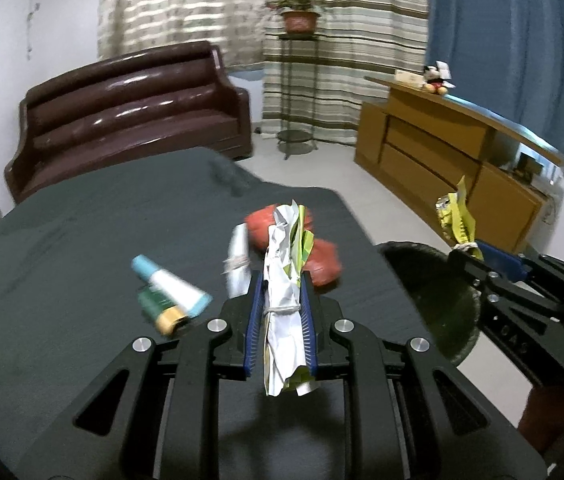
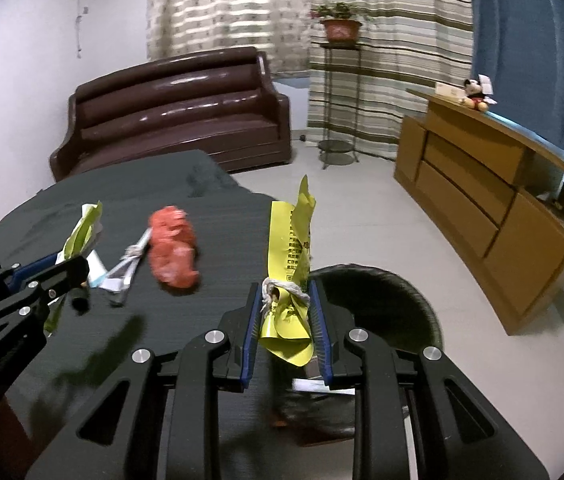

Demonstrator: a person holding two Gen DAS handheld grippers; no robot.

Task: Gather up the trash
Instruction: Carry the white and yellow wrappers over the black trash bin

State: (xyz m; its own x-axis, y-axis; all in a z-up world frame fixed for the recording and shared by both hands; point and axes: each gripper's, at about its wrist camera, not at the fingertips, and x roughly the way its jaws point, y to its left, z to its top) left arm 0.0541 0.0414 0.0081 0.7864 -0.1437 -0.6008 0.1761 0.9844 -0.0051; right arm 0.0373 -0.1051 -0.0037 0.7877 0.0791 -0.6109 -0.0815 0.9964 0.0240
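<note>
My left gripper (image 1: pixel 282 282) is shut on a crumpled white-and-green wrapper (image 1: pixel 283 240) bound with a rubber band, held above the dark table (image 1: pixel 82 240). My right gripper (image 2: pixel 285 294) is shut on a yellow wrapper (image 2: pixel 289 236) tied with string, just left of a black bin (image 2: pixel 385 292) beside the table edge. On the table lie a red crumpled bag (image 2: pixel 172 248), a silver wrapper (image 2: pixel 130 264), a white tube with a teal cap (image 1: pixel 174 282) and a small green bottle (image 1: pixel 160 308). Each gripper shows in the other's view: the right gripper (image 1: pixel 467 252), the left gripper (image 2: pixel 76 270).
A brown leather sofa (image 1: pixel 130 116) stands behind the table. A wooden cabinet (image 2: pixel 481 208) runs along the right wall, with pale floor (image 2: pixel 341 200) between it and the table. A plant stand (image 2: pixel 337 92) is at the curtains.
</note>
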